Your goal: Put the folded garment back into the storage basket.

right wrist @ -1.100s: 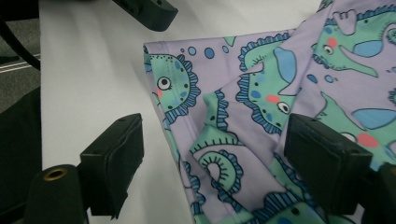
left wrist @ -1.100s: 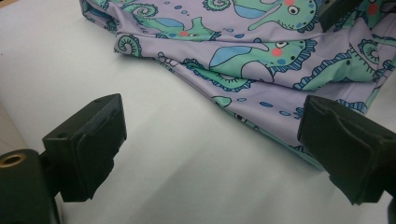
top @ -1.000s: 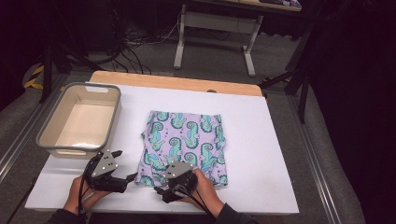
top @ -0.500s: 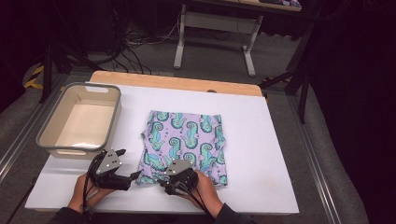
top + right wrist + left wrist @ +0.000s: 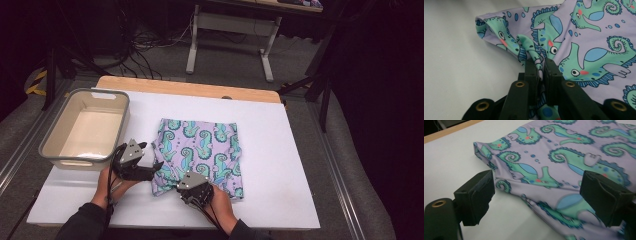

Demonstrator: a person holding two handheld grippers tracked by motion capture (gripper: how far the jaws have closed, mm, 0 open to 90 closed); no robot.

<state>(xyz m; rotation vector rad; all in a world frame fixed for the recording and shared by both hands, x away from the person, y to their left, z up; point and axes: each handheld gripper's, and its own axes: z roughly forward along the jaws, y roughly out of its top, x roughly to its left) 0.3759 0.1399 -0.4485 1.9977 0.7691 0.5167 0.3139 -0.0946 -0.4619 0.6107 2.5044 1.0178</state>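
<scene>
A lilac cloth (image 5: 200, 145) printed with green seahorses lies folded on the white table (image 5: 280, 150). My right gripper (image 5: 186, 179) is at its near edge. In the right gripper view the gripper (image 5: 540, 65) has just been closing and is now shut on a pinched fold of the cloth (image 5: 594, 37). My left gripper (image 5: 150, 156) is at the cloth's left side. In the left gripper view it (image 5: 539, 188) stands wide open, its jaws having just closed a little. The cloth's edge (image 5: 564, 152) lies between the pads (image 5: 477, 195) without touching them.
An empty beige bin (image 5: 75, 162) stands at the table's left, just beyond my left hand. Bare white tabletop lies to the right of the cloth. A wooden strip (image 5: 200, 90) runs along the far edge, with desk legs and cables on the floor behind.
My left gripper has moved right, up to the cloth's left edge. The right gripper's jaws have come together on the near edge, bunching the cloth there.
</scene>
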